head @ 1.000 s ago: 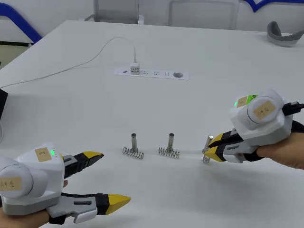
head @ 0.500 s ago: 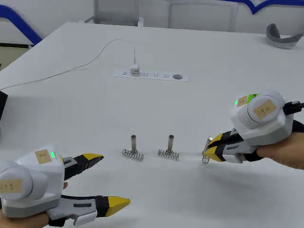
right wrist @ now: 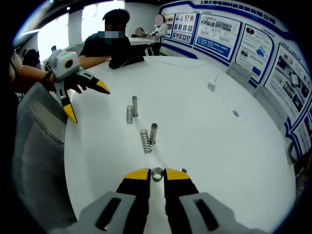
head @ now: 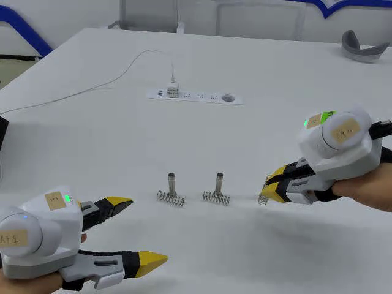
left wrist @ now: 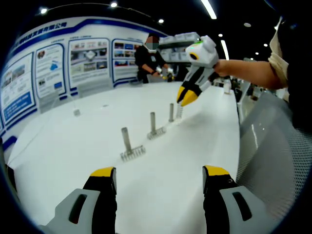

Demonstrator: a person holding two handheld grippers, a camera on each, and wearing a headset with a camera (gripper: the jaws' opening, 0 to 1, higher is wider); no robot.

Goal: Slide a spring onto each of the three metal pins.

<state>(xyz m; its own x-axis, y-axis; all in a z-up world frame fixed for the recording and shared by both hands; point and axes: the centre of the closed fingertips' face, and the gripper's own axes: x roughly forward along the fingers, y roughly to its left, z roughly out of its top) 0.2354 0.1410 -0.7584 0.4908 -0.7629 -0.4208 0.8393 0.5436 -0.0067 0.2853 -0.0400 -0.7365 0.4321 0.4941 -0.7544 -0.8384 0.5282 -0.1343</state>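
Two metal pins [head: 172, 182] [head: 218, 181] stand upright mid-table, and a loose spring [head: 170, 197] [head: 216, 197] lies at the foot of each. My right gripper [head: 270, 190] is shut on a third spring [head: 263, 198], which hangs at its yellow tips beside the third pin [left wrist: 171, 112]. In the right gripper view that spring [right wrist: 157, 174] shows end-on as a ring between the closed jaws. My left gripper [head: 138, 231] hovers open and empty at the near left, well short of the pins; its own gripper [left wrist: 158, 178] faces the row of pins.
A white power strip [head: 196, 95] with a plug and a cable [head: 131, 66] lies further back on the white table [head: 92, 141]. A grey curved object [head: 364, 50] sits at the far right corner. Chairs stand beyond the far edge. People sit at another table [right wrist: 114, 44].
My right gripper has risen slightly with the spring, lifting it off the table by the third pin. The left gripper has barely moved.
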